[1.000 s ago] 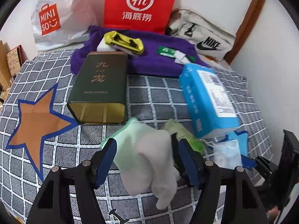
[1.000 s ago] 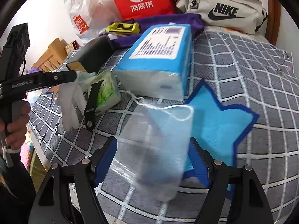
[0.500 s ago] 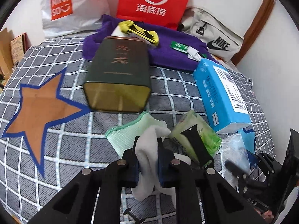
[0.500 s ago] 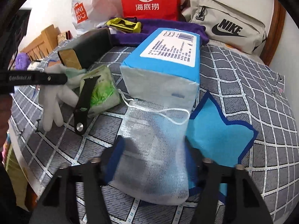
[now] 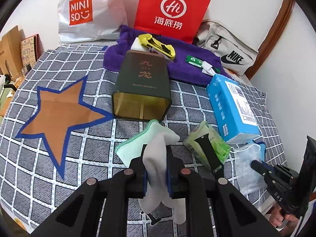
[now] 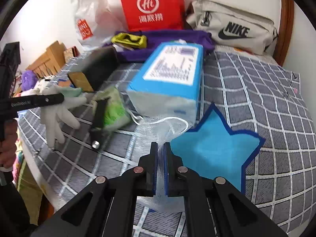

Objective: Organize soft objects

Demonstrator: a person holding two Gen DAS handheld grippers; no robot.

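My left gripper (image 5: 156, 154) is shut on a white glove (image 5: 158, 138), whose fingers hang below the pads. The glove lies partly over a mint-green cloth (image 5: 136, 140) on the checked bedspread (image 5: 94, 138). My right gripper (image 6: 160, 146) has its jaws closing, and the pads pinch a translucent mesh drawstring bag (image 6: 158, 130). That bag sits by the left point of a blue star patch (image 6: 207, 154). A green wipes pack (image 5: 215, 146) with a black strap (image 5: 205, 148) across it lies between the glove and the mesh bag.
A blue tissue pack (image 6: 169, 79) lies just beyond the mesh bag. A dark green tin (image 5: 142, 85) stands behind the cloth, and an orange star patch (image 5: 57, 110) lies to its left. A purple towel (image 5: 187, 67), red bag (image 5: 169, 9), Miniso bag (image 5: 83, 13) and Nike bag (image 6: 233, 29) line the back wall.
The left jaws closed on the white glove and the gripper shifted with it. The right jaws closed around the mesh bag, squeezing it thin, and rose slightly.
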